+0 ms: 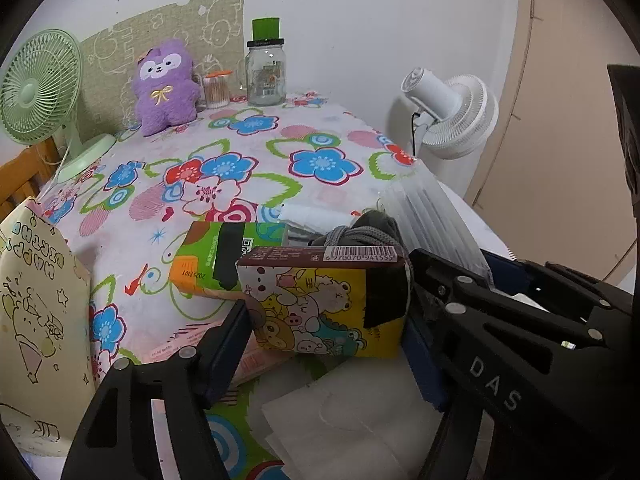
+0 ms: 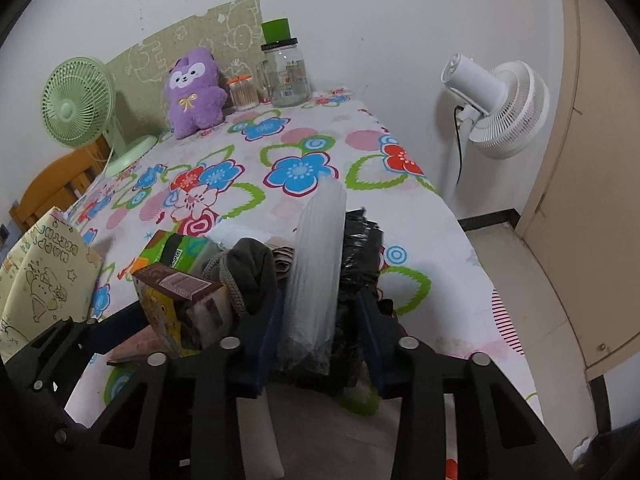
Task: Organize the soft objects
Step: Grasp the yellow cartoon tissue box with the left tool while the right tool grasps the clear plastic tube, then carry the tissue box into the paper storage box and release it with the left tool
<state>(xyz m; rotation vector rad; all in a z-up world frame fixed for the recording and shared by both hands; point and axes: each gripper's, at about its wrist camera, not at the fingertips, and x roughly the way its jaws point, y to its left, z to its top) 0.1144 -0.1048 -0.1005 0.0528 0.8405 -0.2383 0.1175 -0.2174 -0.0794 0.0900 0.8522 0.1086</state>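
My left gripper [image 1: 326, 320] is shut on a yellow cartoon tissue pack [image 1: 320, 304], held just above the flowered tablecloth [image 1: 240, 152]. A green tissue pack [image 1: 212, 256] lies behind it, a grey sock [image 1: 372, 232] beside it. My right gripper [image 2: 320, 320] is shut on a clear plastic bag roll [image 2: 316, 272], with a black plastic bag [image 2: 360, 240] bunched behind it. The yellow pack [image 2: 176, 300], the grey sock [image 2: 248, 272] and the green pack [image 2: 176, 252] also show in the right wrist view. A purple plush toy [image 1: 166, 88] sits at the far edge.
A green desk fan [image 1: 36, 88] stands far left, a glass jar [image 1: 266, 72] and a cotton-swab jar [image 1: 216, 88] at the back. A paper gift bag [image 1: 36, 312] stands near left. A white floor fan [image 2: 496, 108] stands right of the table. White tissue sheets [image 1: 340, 420] lie near me.
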